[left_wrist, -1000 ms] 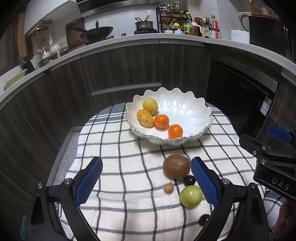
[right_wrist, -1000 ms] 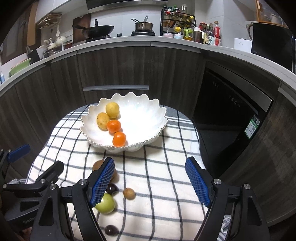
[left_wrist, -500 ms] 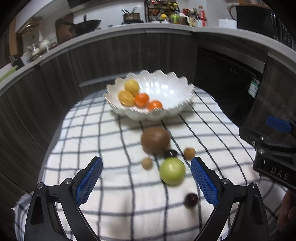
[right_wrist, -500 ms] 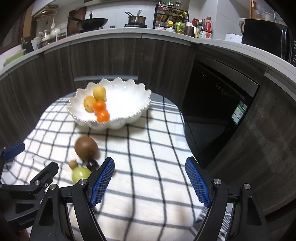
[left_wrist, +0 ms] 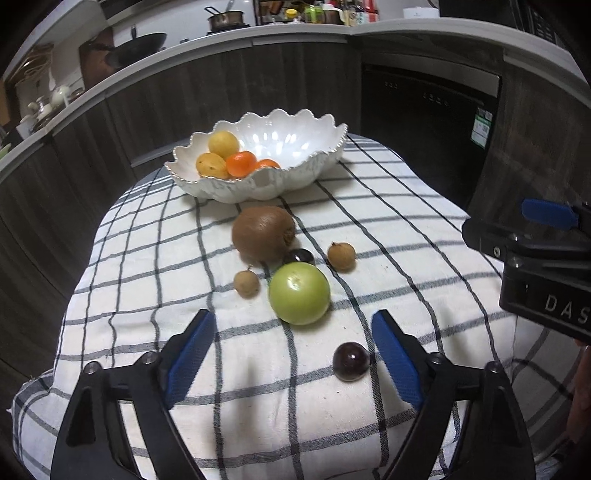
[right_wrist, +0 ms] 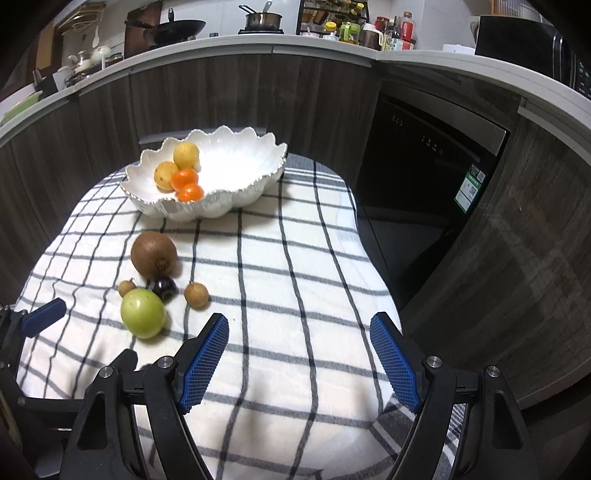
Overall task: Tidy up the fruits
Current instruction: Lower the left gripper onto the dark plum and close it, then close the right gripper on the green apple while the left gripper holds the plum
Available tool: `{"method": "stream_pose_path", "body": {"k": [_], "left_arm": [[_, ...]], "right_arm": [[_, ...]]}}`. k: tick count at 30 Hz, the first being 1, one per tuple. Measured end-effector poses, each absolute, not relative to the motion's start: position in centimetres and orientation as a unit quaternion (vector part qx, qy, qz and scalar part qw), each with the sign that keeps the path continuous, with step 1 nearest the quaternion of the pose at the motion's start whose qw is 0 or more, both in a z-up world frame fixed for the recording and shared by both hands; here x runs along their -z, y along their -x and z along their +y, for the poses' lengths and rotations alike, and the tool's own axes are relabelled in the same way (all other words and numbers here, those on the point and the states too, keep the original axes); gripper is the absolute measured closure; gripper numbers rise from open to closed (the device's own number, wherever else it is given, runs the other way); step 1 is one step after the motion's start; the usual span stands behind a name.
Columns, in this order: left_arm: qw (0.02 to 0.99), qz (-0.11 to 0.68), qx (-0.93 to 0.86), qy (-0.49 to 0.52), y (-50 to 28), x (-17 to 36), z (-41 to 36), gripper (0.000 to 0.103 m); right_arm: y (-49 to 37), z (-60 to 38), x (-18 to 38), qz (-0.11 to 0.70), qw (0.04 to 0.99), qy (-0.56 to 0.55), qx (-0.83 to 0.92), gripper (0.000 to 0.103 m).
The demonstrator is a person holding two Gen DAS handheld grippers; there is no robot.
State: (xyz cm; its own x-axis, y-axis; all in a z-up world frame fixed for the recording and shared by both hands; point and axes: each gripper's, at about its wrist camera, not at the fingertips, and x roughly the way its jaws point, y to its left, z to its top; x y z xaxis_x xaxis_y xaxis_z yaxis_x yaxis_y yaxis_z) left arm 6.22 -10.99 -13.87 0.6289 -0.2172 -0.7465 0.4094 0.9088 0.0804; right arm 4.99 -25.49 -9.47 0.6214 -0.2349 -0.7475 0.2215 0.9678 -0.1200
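A white scalloped bowl [left_wrist: 295, 177] [right_wrist: 236, 199] at the far side of the checked cloth holds two yellow fruits [left_wrist: 223, 144] and two oranges [left_wrist: 241, 163]. In front of it lie a brown kiwi [left_wrist: 263, 233] [right_wrist: 153, 254], a green fruit [left_wrist: 299, 293] [right_wrist: 142, 313], two small brown longans [left_wrist: 246, 283] [left_wrist: 341, 256] and two dark plums [left_wrist: 351, 361] [left_wrist: 300, 256]. My left gripper [left_wrist: 293, 360] is open and empty, low over the cloth just short of the green fruit. My right gripper [right_wrist: 299, 363] is open and empty, to the right of the fruits.
The checked cloth [left_wrist: 184, 258] covers a small round table with edges dropping off on all sides. Dark cabinets and a black dishwasher [right_wrist: 424, 158] stand behind. The counter above carries a wok [right_wrist: 170, 27], a pot and bottles.
Both grippers have pulled back and dropped lower toward the cloth. The loose fruits now lie ahead of my left fingers instead of between them. Both stay open.
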Motion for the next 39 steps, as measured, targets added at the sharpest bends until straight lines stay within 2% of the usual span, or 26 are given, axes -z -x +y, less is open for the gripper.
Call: {"method": "stream_pose_path", "body": {"k": [3,7,14,19,23,26,39], "left_arm": [[0.887,0.401,0.187,-0.134,-6.0,14.7,-11.6,0.029],[0.882,0.402,0.201,-0.144,-5.6,15.3,-12.4,0.034],[0.867,0.423,0.221,-0.146,-5.7,16.6,-13.1,0.055],[0.86,0.429,0.228,-0.154,-5.6,17.2,-13.7,0.056],[0.852,0.441,0.235,-0.155,-5.6,17.9,-13.8,0.072],[0.851,0.439,0.242,-0.155,-5.5,17.9,-13.8,0.077],[0.868,0.422,0.222,-0.139,-6.0,15.8,-11.6,0.077]], "right_arm": [[-4.9,-25.7,9.7,0.419,0.898,0.008,0.13,0.023],[-4.9,-25.8,10.0,0.423,0.896,0.007,0.131,0.023],[-5.0,-26.1,10.5,0.432,0.893,0.0,0.131,0.023],[-5.0,-26.2,10.8,0.434,0.891,-0.001,0.131,0.023],[-5.1,-26.1,10.8,0.436,0.891,0.002,0.131,0.023],[-5.1,-26.1,10.8,0.436,0.89,0.004,0.131,0.023],[-5.5,-25.6,10.5,0.433,0.893,-0.003,0.12,0.023]]}}
